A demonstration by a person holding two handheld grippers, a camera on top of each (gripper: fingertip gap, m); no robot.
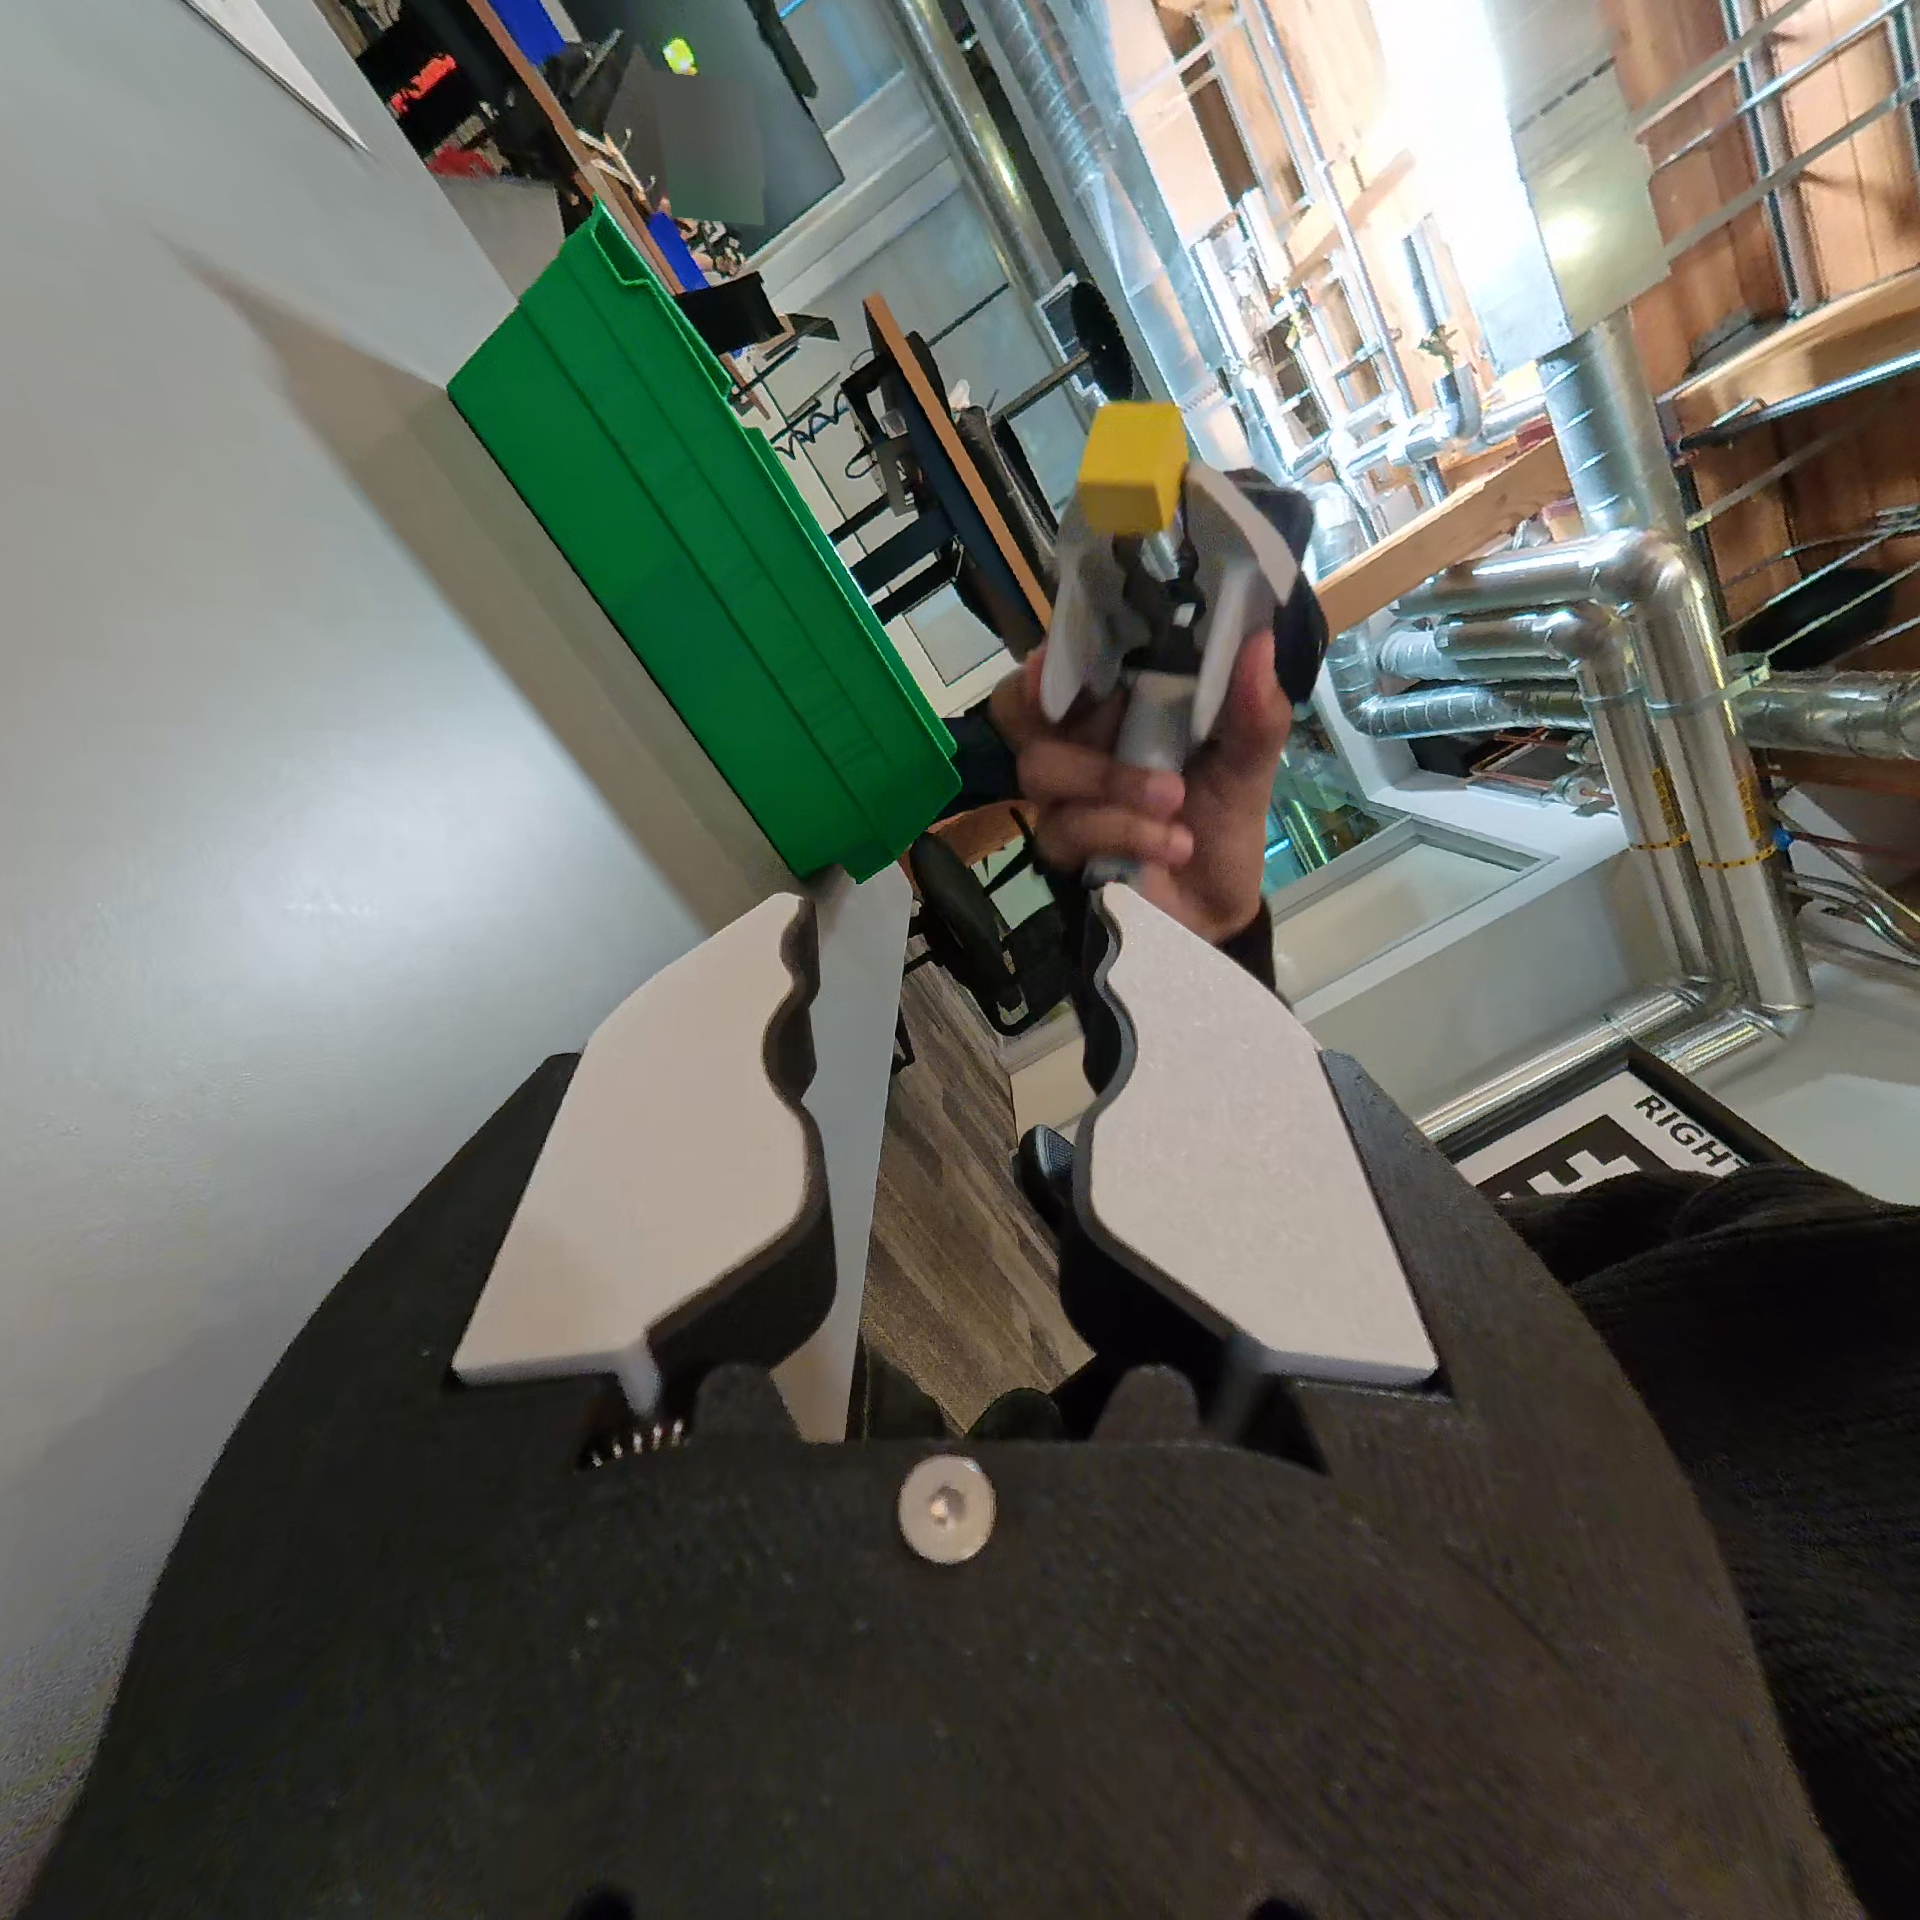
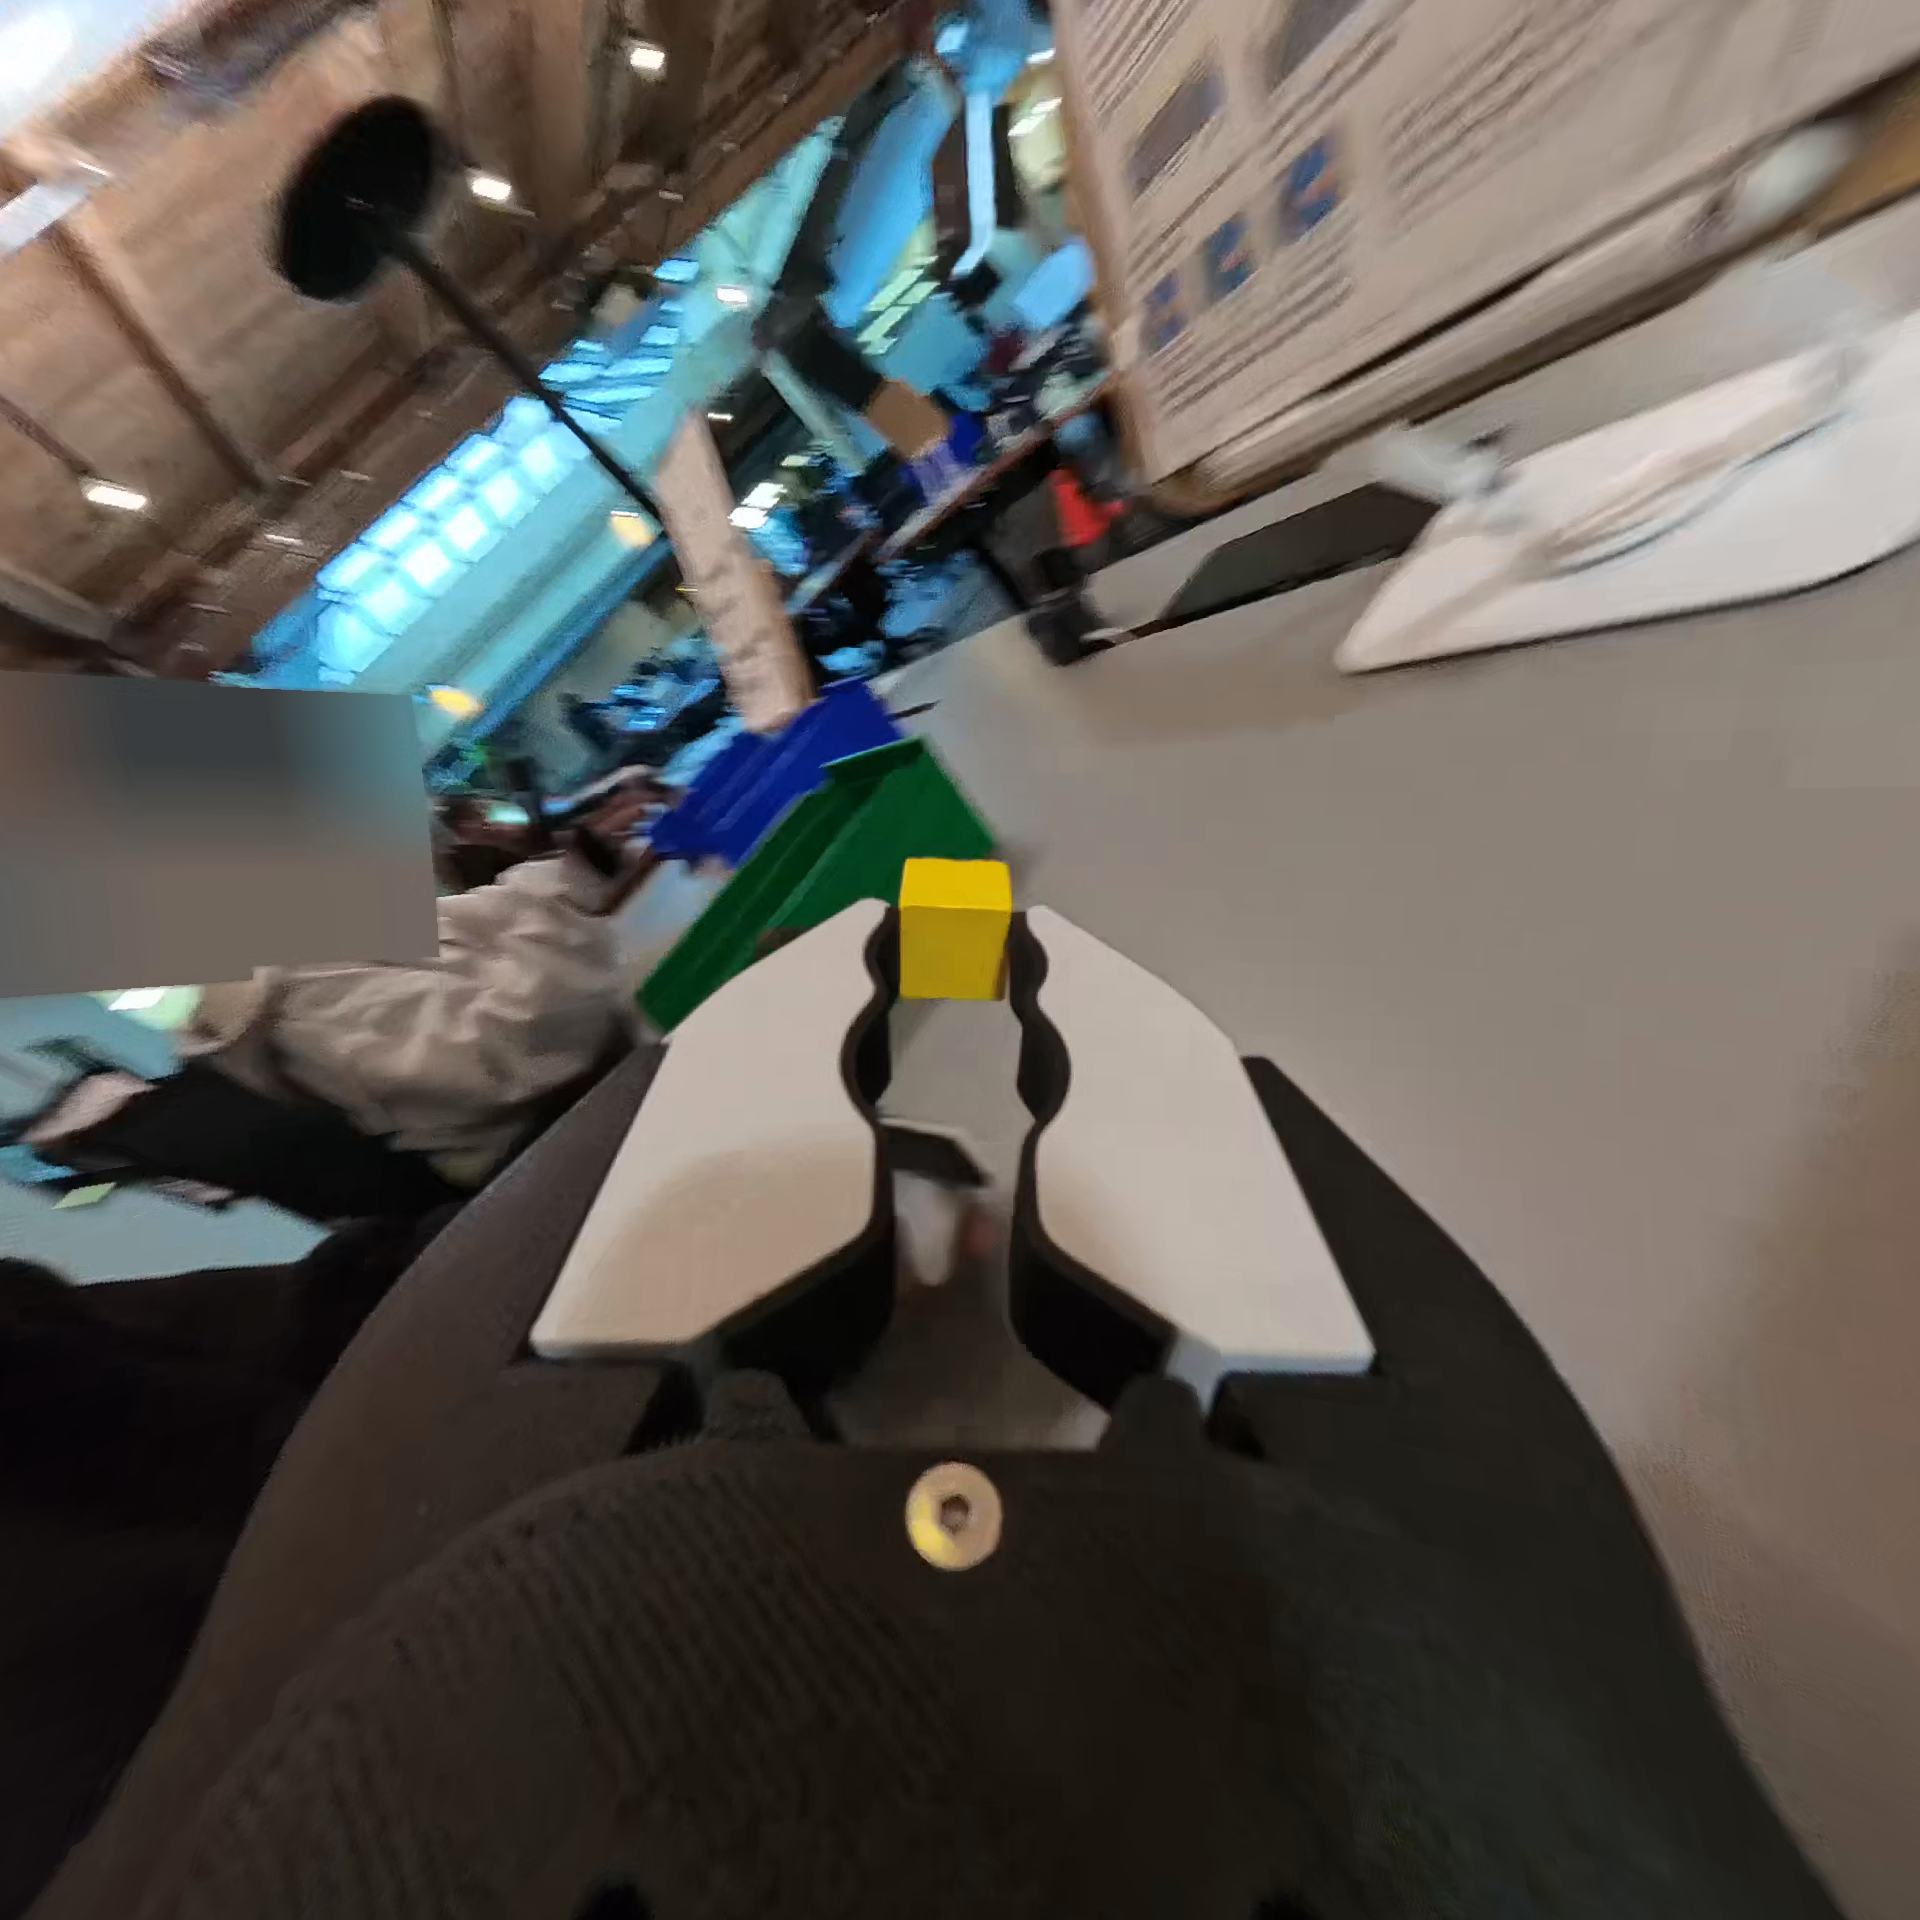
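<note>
Above the grey table (image 2: 1455, 935), the right gripper (image 2: 953, 940) is raised, its tips pinching a yellow cube (image 2: 953, 928) near a green bin (image 1: 686, 561). Beside it, the left gripper (image 1: 961, 914) tilts sideways, fingers spread, holding nothing.

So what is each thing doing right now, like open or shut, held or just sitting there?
Left gripper: jaws open, holding nothing.
Right gripper: jaws shut on the yellow block.
Yellow block: pinched at the jaw tips, lifted off the table.
Green bin: sitting on the grey table, inside not visible.
Blue bin: beyond the green bin, blurred, contents cannot be told.
</note>
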